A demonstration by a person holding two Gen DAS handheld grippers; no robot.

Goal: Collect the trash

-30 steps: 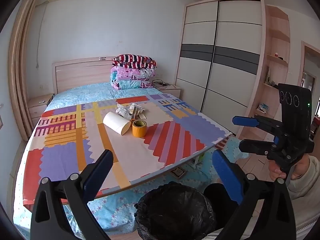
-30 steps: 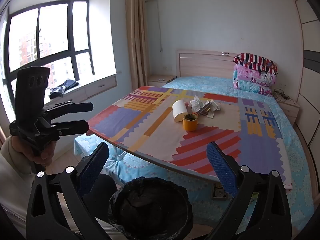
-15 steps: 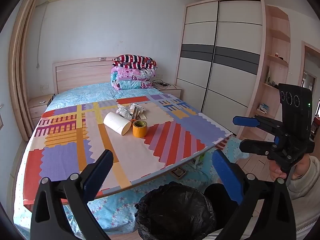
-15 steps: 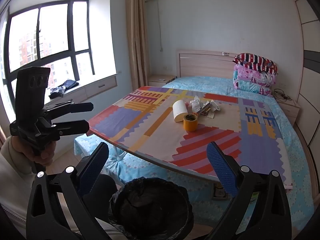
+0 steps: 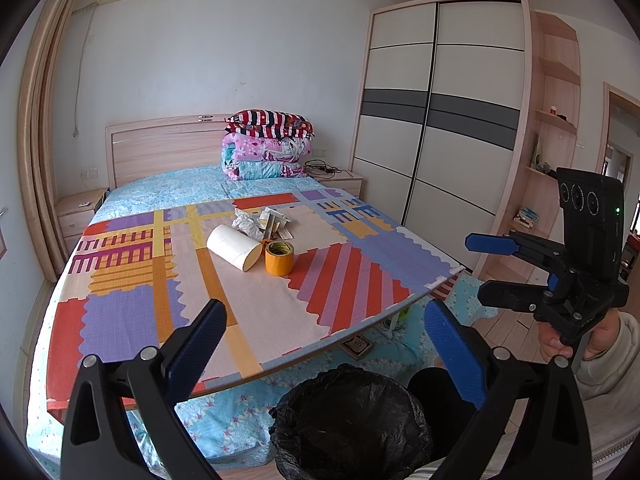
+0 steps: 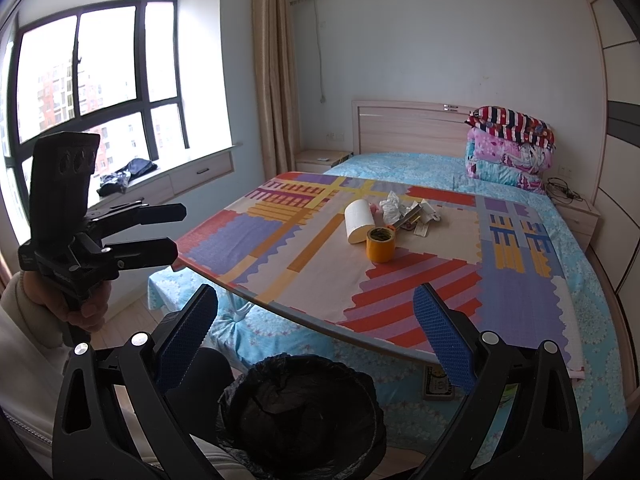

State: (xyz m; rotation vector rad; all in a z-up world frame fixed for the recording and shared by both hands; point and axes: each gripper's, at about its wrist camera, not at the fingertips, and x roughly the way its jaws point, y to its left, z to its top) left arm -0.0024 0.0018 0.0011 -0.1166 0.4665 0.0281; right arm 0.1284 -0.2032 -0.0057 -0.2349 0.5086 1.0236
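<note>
Trash (image 5: 262, 222) lay in a crumpled heap of paper and wrappers toward the far side of the counter (image 5: 132, 320), touching a white roll (image 5: 233, 247) that lay on its side. Orange tape (image 5: 279, 258) stood just beside the roll's near end. Bin (image 5: 352, 424), lined with a black bag, sat on the floor at the counter's near edge, below both tools. Left tool (image 5: 324, 344) was held above the bin with fingers spread wide, gripping nothing. Right tool (image 6: 316, 328) was likewise spread apart and empty. Both were well apart from the trash. Folded bedding (image 5: 268, 146) was stacked at the headboard.
</note>
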